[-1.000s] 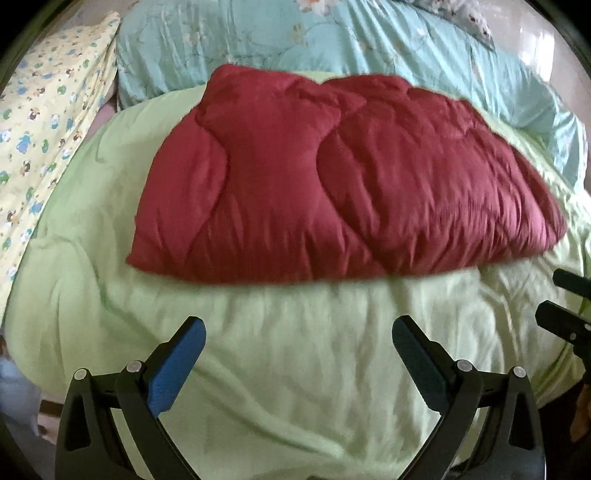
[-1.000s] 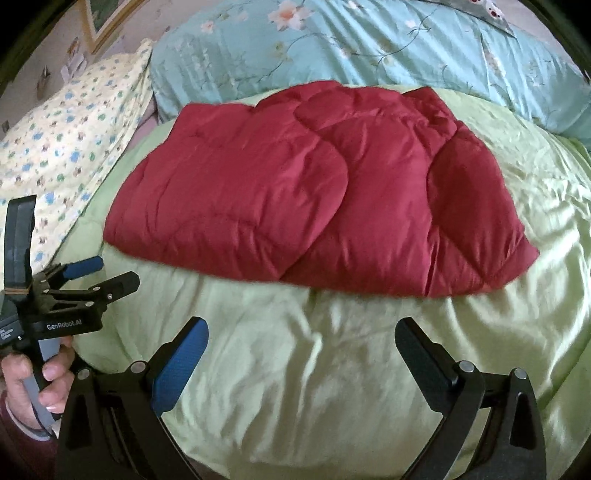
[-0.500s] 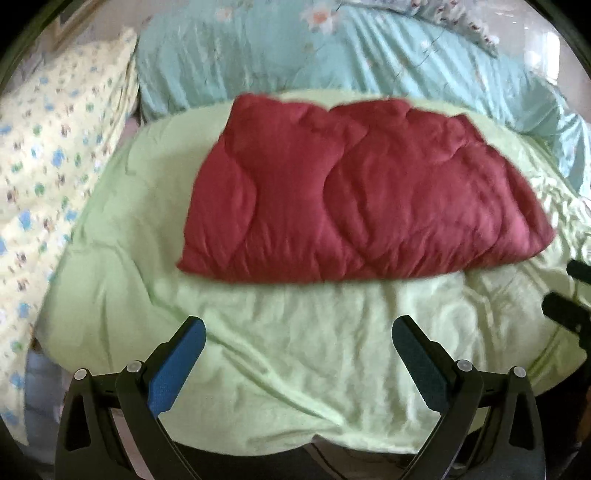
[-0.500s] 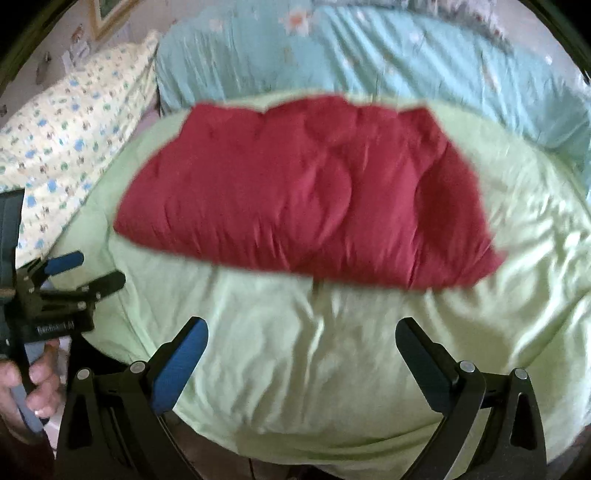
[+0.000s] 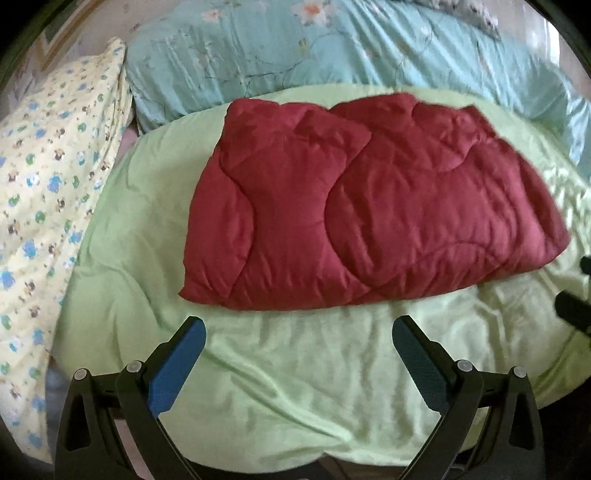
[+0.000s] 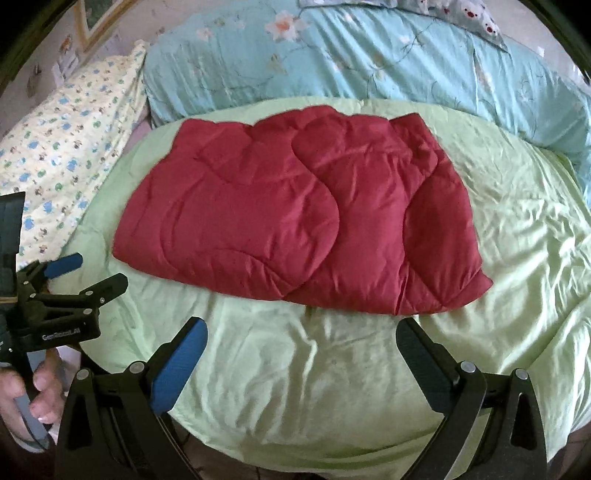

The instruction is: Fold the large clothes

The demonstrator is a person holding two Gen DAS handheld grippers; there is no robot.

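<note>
Two views are showing the same bed. From the left wrist, the left gripper (image 5: 297, 328) is hanging over the green sheet (image 5: 295, 376) with its fingers wide apart and nothing between them. The red padded garment (image 5: 362, 206) is lying flat in the middle of the bed, well apart from the fingers, and it is looking like a neat folded block already. A yellow patterned pillow (image 5: 48, 206) is lying at the left and a blue flowered quilt (image 5: 332, 51) is running along the back. From the right wrist, the right gripper (image 6: 301, 328) is also hanging over the sheet (image 6: 314, 373) with fingers spread and holding nothing. The garment (image 6: 295, 214) is sitting beyond it, with its near right corner (image 6: 476, 284) poking out a little. A hand (image 6: 33, 391) is gripping the handle of the left gripper (image 6: 88, 273) at the left side. A picture frame (image 6: 99, 18) is hanging on the wall. The folding is probably near its end; a next move would need both grippers reaching in to grab an edge.
</note>
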